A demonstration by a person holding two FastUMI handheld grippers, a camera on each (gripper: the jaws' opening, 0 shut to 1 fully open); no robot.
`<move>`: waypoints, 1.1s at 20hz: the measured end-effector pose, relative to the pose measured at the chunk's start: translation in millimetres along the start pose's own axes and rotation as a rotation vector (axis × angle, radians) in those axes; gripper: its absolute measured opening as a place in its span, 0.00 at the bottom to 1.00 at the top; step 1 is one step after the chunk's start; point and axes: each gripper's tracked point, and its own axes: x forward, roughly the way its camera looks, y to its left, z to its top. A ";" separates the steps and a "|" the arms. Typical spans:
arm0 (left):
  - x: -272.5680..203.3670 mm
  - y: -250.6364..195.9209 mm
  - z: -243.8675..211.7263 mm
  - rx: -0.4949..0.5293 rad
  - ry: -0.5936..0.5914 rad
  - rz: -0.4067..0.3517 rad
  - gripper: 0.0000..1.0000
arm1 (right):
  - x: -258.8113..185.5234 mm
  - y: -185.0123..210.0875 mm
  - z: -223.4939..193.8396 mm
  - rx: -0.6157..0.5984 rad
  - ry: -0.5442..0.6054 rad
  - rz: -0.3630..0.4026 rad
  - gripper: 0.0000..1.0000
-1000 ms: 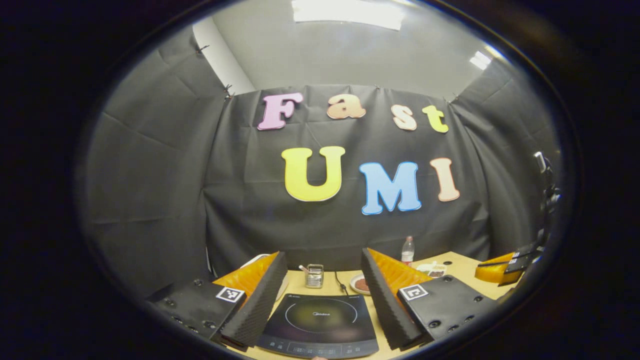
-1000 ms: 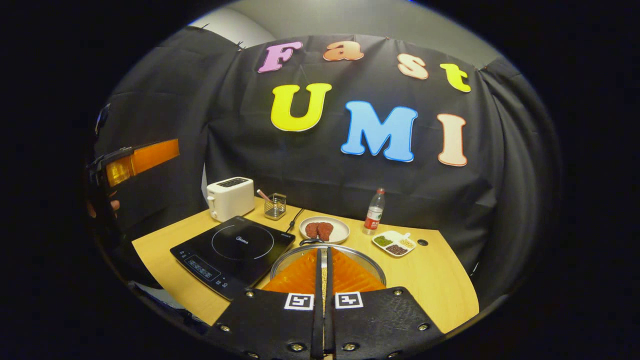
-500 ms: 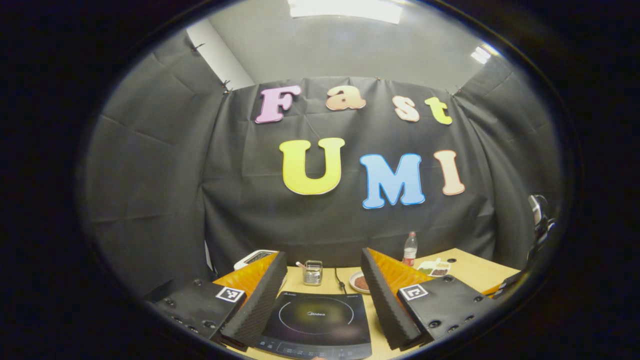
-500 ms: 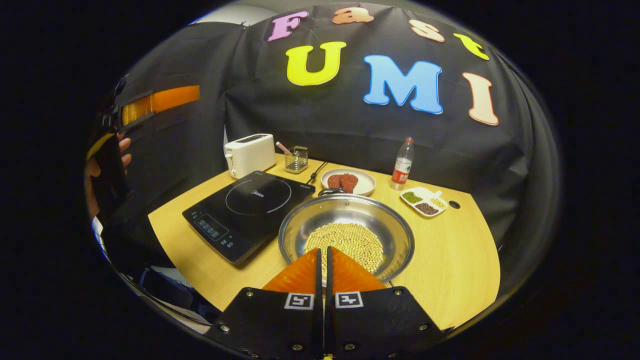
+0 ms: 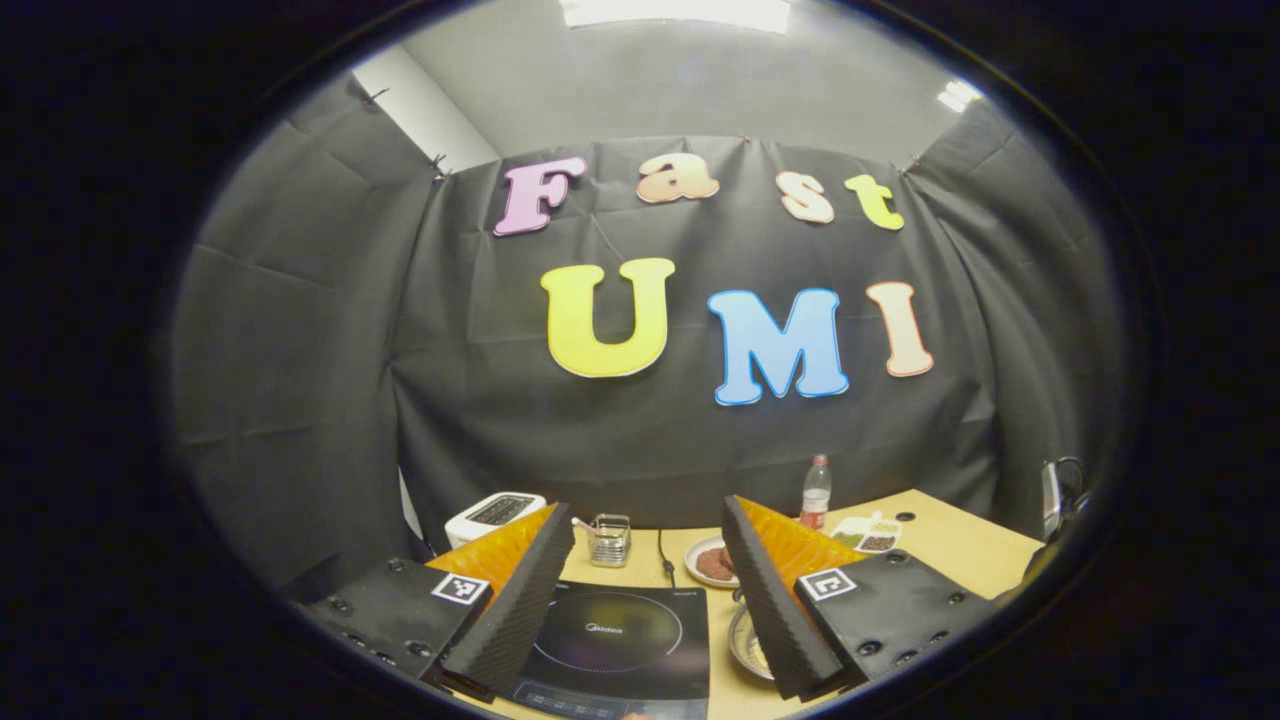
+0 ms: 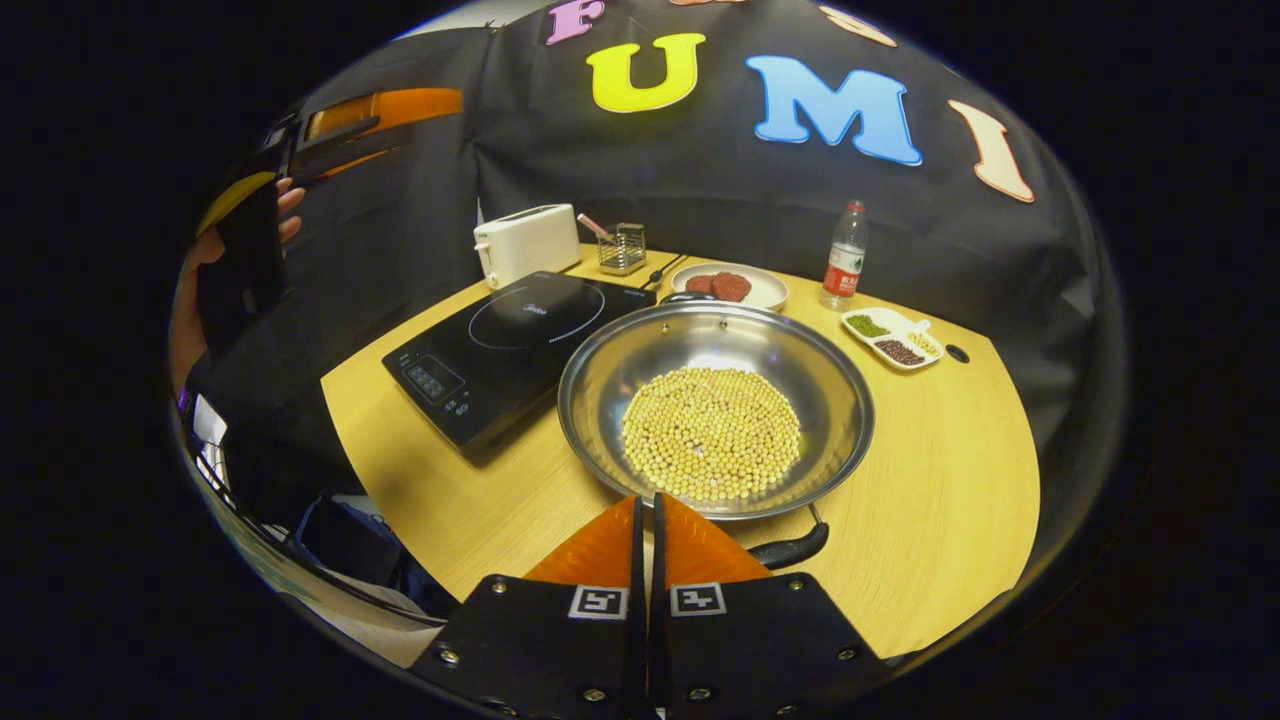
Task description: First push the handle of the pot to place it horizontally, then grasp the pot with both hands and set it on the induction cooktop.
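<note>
Pot (image 6: pixel 715 410) sat on the table (image 6: pixel 930 520), a wide steel pan w/ a round heap of pale beans (image 6: pixel 710 432) in its middle. Its dark handle (image 6: pixel 795 545) stuck out at the near rim, just right of the right gripper (image 6: pixel 648 510), not touching it that I could tell. A 2nd small handle (image 6: pixel 688 296) showed at the far rim. Pot was just right of the cooktop (image 6: pixel 520 345), rims nearly touching, not on it.

Other containers: a plate (image 6: pixel 733 287) w/ two reddish-brown patties behind the pot; a divided tray (image 6: pixel 893 338) w/ green, dark and pale grains toward the table's right edge; a wire holder (image 6: pixel 623 248) w/ a stick in it near the back edge, next to a toaster (image 6: pixel 527 243) at the back left corner. A bottle (image 6: pixel 845 258) stood upright at the back edge, right of the plate. A cable ran from the cooktop's back toward the holder.

Right gripper's fingers were together, nothing between them, tips at the pot's near rim.

Left gripper (image 5: pixel 645 590) had its fingers wide apart, holding nothing, up above the table w/ the cooktop (image 5: pixel 615 640) seen between them and a bit of the pot (image 5: pixel 748 645) by its right finger. In the right gripper view it was high at the left, held by a hand (image 6: pixel 235 255), well apart from the pot.
</note>
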 end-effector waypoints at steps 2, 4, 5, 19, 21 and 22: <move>2.1 -6.7 -2.5 0.010 0.007 0.003 0.99 | 5.6 -7.4 -13.1 -0.005 0.042 0.016 0.02; 6.6 -11.6 -6.1 0.017 0.018 0.011 0.99 | 9.0 -15.1 -23.3 -0.002 0.079 0.016 0.02; 8.3 -14.2 -6.2 0.015 0.021 0.013 0.99 | 10.6 -18.7 -26.4 0.002 0.090 0.024 0.01; 26.9 -38.5 -23.5 0.008 0.059 0.042 0.97 | 21.0 -83.8 -28.3 0.034 0.128 -0.036 0.01; 27.4 -40.7 -26.2 0.009 0.067 0.047 0.99 | 23.4 -94.5 -25.4 0.061 0.122 -0.053 0.01; 29.5 -41.8 -27.9 0.011 0.070 0.048 0.97 | 25.0 -99.7 -23.6 0.074 0.119 -0.062 0.01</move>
